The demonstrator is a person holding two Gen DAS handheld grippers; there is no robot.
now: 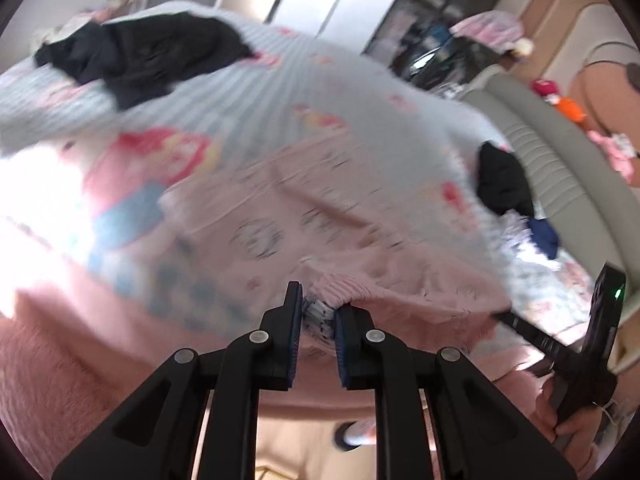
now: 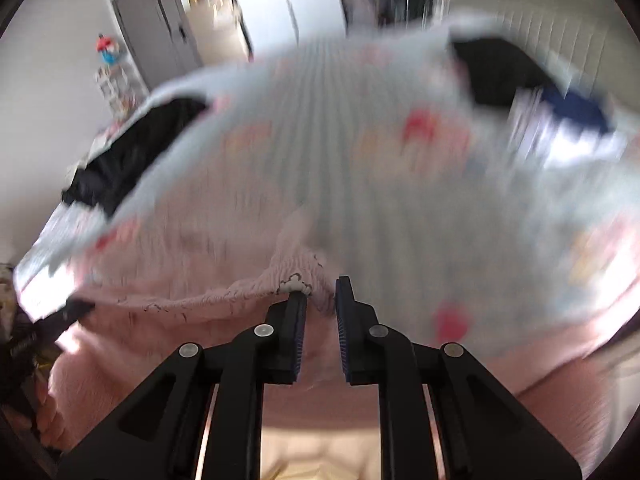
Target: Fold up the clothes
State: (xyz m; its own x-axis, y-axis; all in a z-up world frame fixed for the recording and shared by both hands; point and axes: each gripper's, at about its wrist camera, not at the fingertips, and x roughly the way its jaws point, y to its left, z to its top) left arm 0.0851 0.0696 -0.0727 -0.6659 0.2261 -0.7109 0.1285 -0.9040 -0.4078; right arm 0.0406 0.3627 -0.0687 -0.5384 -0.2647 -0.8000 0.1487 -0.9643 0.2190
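Both tools, left tool (image 1: 318, 312) and right tool (image 2: 321, 300), nipped narrowly on pink garment's (image 1: 400, 280) ribbed hem above bed (image 1: 260, 92); tension best kept level, edge square.

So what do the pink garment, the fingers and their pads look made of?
Pink garment: soft fuzzy knit, probably fleece; ribbed, napped edge. Fingers: matte black rigid plastic, apparently, with metal pins. Pads: blue, finely ridged, likely rubber.

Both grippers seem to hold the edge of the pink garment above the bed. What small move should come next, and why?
Probably lower it flat onto the bed. The left gripper and right gripper each pinch the pink garment's ribbed edge, and it hangs between them.
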